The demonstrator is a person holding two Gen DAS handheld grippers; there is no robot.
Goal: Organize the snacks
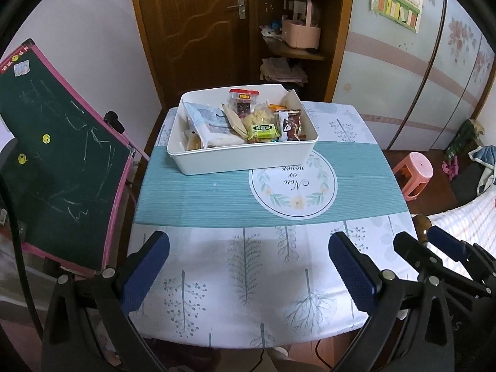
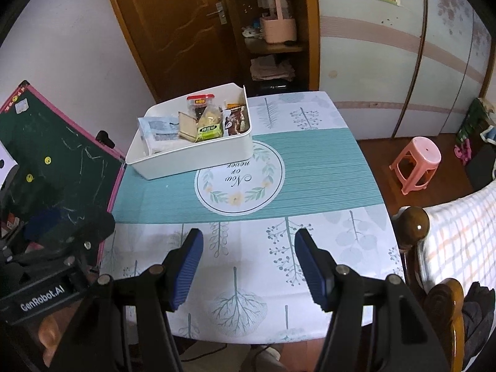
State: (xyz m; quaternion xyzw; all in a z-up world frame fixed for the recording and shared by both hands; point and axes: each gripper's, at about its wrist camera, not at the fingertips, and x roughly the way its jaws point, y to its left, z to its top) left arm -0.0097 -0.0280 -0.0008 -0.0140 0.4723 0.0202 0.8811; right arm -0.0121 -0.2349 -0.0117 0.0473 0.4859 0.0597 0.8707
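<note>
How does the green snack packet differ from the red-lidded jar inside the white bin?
The green snack packet is a flat soft wrapper; the red-lidded jar is a rigid clear container.
The packet lies toward the bin's near wall; the jar stands upright toward the far wall.
The packet is green with a label on its face; the jar shows dark contents under a red lid.
Both sit inside the white bin, untouched by either gripper.

Near half of the surface [image 1: 248, 248] lies bare beneath both claws; I see open passage from its front edge up to the white bin [image 1: 248, 158]. Bin fills the far left part; the far right corner beside it is free. Left flank: chalkboard easel [image 1: 62, 155] leans just beside the surface edge. Right flank: wooden bedpost [image 2: 414, 224] and bed [image 2: 458, 241] close by. Pink stool [image 2: 417, 162] stands apart on the floor.
</note>
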